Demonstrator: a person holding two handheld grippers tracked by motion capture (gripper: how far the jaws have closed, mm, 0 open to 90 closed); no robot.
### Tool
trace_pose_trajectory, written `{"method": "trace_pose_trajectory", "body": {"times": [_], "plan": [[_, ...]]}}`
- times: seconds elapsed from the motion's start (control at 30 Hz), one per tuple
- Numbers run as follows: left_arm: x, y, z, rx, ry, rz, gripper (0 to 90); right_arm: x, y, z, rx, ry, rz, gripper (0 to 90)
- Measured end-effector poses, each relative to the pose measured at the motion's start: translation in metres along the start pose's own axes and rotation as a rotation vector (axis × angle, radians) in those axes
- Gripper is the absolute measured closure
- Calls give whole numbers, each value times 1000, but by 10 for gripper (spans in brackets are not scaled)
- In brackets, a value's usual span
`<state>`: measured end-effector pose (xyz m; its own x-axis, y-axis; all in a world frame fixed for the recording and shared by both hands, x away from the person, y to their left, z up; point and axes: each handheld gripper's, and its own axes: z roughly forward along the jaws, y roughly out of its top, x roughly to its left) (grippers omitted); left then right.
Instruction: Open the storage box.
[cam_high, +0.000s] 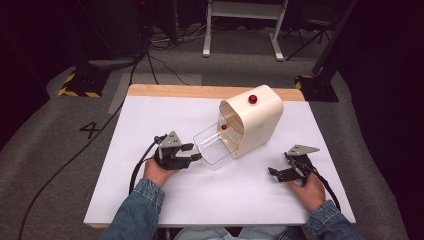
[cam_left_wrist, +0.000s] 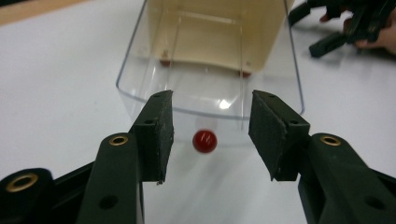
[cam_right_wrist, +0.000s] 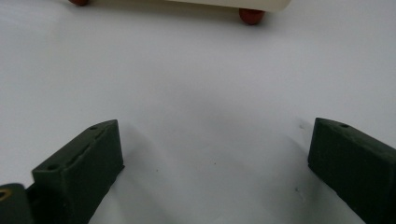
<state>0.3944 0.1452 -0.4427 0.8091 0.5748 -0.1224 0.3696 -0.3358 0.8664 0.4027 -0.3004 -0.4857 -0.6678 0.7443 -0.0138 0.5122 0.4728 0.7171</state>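
Table (cam_high: 150, 200): white top, wooden strip along the far edge, standing on grey carpet.

Box (cam_high: 255, 125): cream, rounded top, set right of the table's centre. A red knob (cam_high: 253, 99) sits on its upper face. Reddish feet (cam_right_wrist: 251, 15) show under its lower edge in the right gripper view.

Drawer (cam_high: 214, 146): clear plastic, pulled partway out of the box's open end toward the left gripper. In the left gripper view the drawer (cam_left_wrist: 210, 74) is seen from its front, the cream interior behind it. A small red ball (cam_left_wrist: 204, 141) shows low at the drawer's front wall, between the jaws in line of sight; whether it lies inside the drawer or is fixed on the wall cannot be told. In the high view a red ball (cam_high: 224, 127) shows at the box mouth, above the drawer.

Left gripper (cam_high: 192, 152): held in the left hand (cam_high: 159, 172), jaws pointing at the drawer front, just beside it. Jaws spread, nothing between the pads (cam_left_wrist: 161, 135).

Right gripper (cam_high: 274, 172): held in the right hand (cam_high: 307, 190), low over the table, well apart from the box. Jaws spread wide over bare tabletop, nothing held.

Sleeves (cam_high: 137, 210): blue denim, both forearms.
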Motion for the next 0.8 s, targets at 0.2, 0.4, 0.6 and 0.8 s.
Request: {"method": "trace_pose_trajectory", "body": {"times": [0.2,0.4,0.6,0.8], "plan": [[-2,23,-10,-37,-18,-14,502,0,0,0,0,0,0,32],[-3,44,-15,-68,-11,8,505,0,0,0,0,-1,-1,32],[-5,61,-9,-91,-38,12,507,0,0,0,0,-1,-1,32],[-6,75,6,-106,-57,20,502,0,0,0,0,-1,-2,32]]}}
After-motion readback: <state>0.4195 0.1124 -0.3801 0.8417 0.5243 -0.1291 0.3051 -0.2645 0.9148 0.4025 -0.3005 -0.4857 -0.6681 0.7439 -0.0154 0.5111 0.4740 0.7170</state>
